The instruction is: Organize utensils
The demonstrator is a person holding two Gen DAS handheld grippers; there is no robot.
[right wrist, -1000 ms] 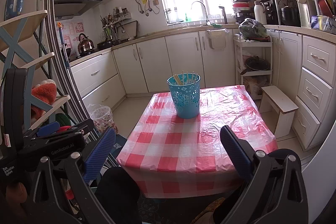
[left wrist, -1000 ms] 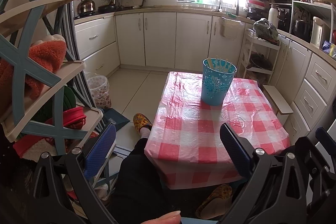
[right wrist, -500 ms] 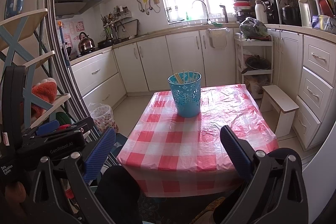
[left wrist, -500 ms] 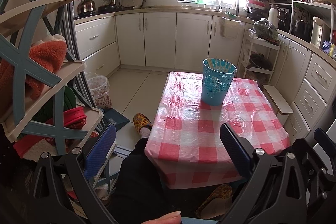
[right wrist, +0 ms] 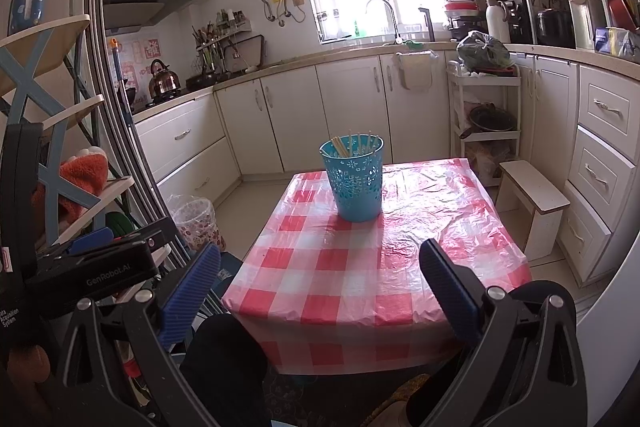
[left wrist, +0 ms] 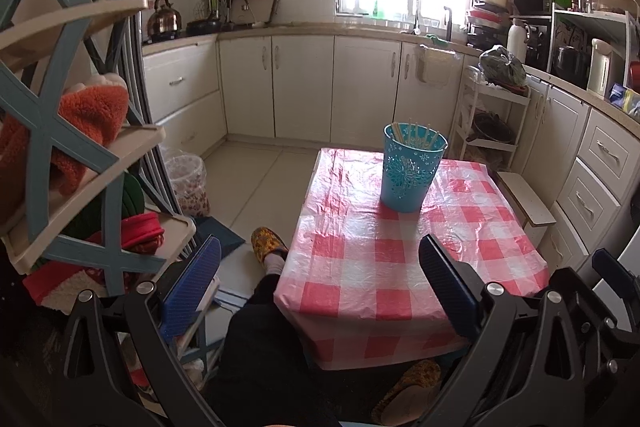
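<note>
A turquoise perforated utensil holder point(left wrist: 412, 169) stands upright on the far part of a small table with a red-and-white checked cloth point(left wrist: 384, 267). Several light chopsticks point(left wrist: 412, 135) stand inside it. It also shows in the right wrist view point(right wrist: 354, 179), with the chopsticks point(right wrist: 352, 143) poking above its rim. My left gripper point(left wrist: 320, 275) is open and empty, held back from the table's near edge. My right gripper point(right wrist: 320, 279) is open and empty over the near edge of the table point(right wrist: 400, 267). The left gripper's body point(right wrist: 92, 267) shows at the left of the right wrist view.
A blue-and-cream shelf rack point(left wrist: 60, 147) with cloth items stands close on the left. A white step stool point(right wrist: 532, 195) and white cabinets point(right wrist: 600, 155) are on the right. A lined bin point(left wrist: 188, 183) sits on the floor. The person's legs and slippers point(left wrist: 268, 243) are below.
Both views shifted only slightly; the right wrist camera has drifted a little so the holder appears marginally nearer. Both grippers stay open and empty.
</note>
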